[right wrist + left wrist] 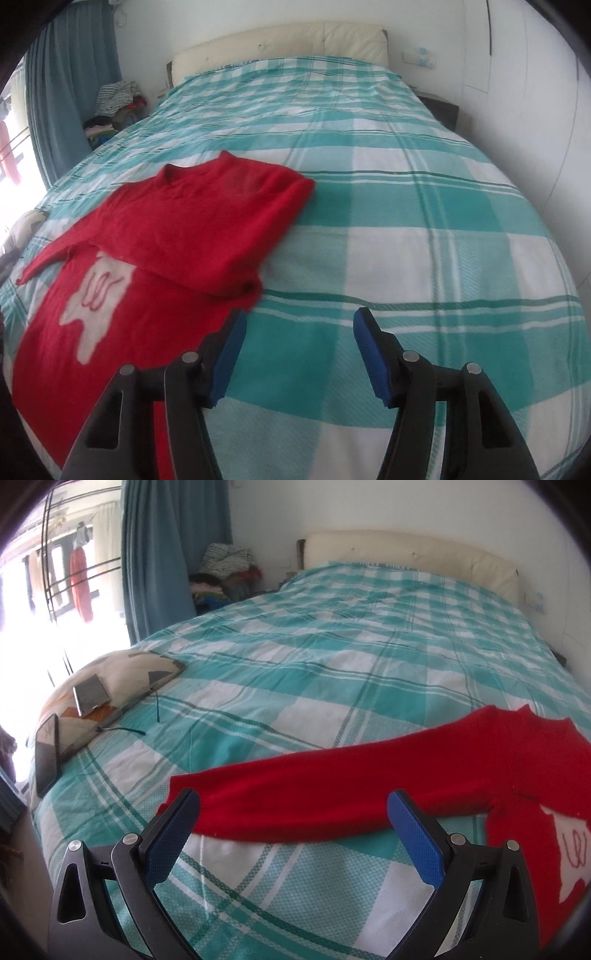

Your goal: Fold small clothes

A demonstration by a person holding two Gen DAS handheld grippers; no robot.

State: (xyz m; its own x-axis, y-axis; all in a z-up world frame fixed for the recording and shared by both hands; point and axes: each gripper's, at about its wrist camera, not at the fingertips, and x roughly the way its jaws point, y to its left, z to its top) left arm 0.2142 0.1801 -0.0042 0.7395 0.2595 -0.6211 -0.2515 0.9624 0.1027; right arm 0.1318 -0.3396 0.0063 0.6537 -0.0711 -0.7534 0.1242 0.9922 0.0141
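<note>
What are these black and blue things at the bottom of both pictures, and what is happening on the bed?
They are hand-held tongs: a person holds one pair in each hand, and a camera on each looks forward along its fingers. One picture is from the left tongs, the other from the right tongs. Both stand open and hold nothing. On the checked bed lies a red sweater with a white figure on its front. One sleeve is folded over the body; the other sleeve is stretched out in front of the left tongs. A pillow with two phones lies at the bed's edge.
</note>
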